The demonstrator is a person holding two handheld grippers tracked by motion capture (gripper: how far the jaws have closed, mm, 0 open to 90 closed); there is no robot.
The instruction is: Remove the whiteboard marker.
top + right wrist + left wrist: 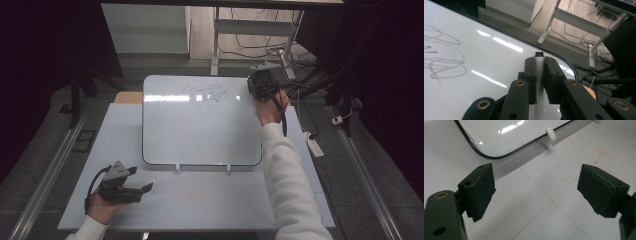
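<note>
Looking at this from beside the table, the right gripper (539, 65) has its jaws pinched tight on a white marker (539, 75) with a dark tip, held over the far right corner of the whiteboard (200, 135). In the high view that right gripper (261, 86) sits right at the board's top right corner, with the person's white sleeve (287, 185) stretched along the board's right edge. There's already a grey scribble (207, 93) across the top of the board, so my guess is either the writing part is underway or the marker's just been picked up for more of it; can't tell if the tip is touching the board. Most of the board is bare, so plenty of room left if more writing is the plan. The left gripper (131, 181) is parked on the table (210, 200) in front of the board's near left corner, jaws spread wide with nothing in them, which the left gripper (535, 192) view shows clearly. Faint red marks (602, 160) sit on the table, not on the board.
</note>
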